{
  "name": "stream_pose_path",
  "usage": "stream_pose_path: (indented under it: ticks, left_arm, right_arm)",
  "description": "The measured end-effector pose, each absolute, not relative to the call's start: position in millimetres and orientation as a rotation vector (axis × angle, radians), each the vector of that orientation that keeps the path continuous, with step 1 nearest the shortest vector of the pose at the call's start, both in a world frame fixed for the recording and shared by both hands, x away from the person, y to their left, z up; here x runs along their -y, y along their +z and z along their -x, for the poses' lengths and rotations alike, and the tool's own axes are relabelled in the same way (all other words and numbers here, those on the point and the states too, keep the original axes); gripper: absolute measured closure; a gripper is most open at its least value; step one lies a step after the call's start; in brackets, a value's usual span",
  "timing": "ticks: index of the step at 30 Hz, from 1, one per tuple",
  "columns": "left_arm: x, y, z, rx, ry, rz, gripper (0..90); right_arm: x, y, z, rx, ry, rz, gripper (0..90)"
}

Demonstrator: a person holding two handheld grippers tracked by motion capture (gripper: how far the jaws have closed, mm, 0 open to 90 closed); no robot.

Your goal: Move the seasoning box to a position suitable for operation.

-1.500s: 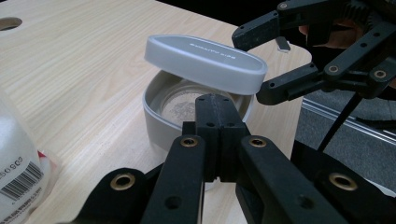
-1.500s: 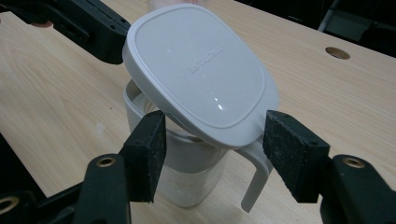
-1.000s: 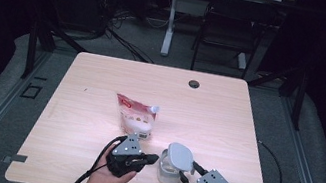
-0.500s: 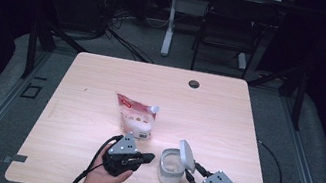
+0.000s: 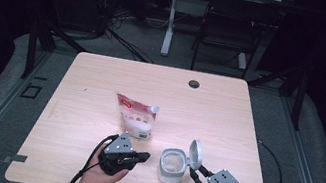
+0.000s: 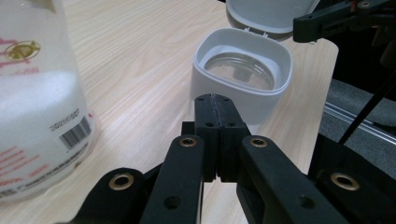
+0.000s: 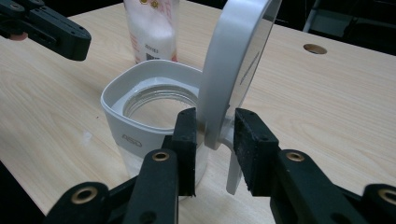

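Both grippers worked near the counter's front edge: the right gripper (image 7: 212, 135), its jaws just closing around the upright hinged lid (image 5: 195, 153) of the white square-rimmed glass jar (image 5: 172, 166), seemingly without clamping it, and the left gripper (image 5: 143, 157) fully shut, empty, beside the jar. Opening seemed finished; next, the white powder-filled plastic pouch (image 5: 136, 117) behind probably needed grasping for pouring.

Light wooden table (image 5: 97, 105): white pouch (image 5: 136, 116) lying mid-table, open white container (image 5: 172, 166) standing near front edge.

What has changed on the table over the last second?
The white hinged lid of the clear white-rimmed jar swung from lying over the jar to standing upright. The right gripper has been closing its jaws around the lid. The left gripper stayed shut; the red-and-white pouch stayed put.
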State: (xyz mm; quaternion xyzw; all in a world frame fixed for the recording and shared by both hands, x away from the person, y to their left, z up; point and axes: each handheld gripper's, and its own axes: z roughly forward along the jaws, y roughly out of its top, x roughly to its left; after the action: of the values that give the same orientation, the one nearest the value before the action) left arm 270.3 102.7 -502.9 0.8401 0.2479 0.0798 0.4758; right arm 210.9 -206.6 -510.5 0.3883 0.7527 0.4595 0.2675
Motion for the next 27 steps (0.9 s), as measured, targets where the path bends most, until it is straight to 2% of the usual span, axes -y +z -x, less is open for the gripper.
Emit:
stream_pose_path:
  ticks: [15,27]
  left_arm:
    - [-127,-504,-275,-0.664,0.234,-2.038,89.2]
    - [-131,-506,-279,-0.69,0.25,-2.038,88.9]
  right_arm:
    - [210,-510,-222,-2.004,1.237,-1.082,77.8]
    - [210,-509,-237,-2.004,1.25,-1.091,79.0]
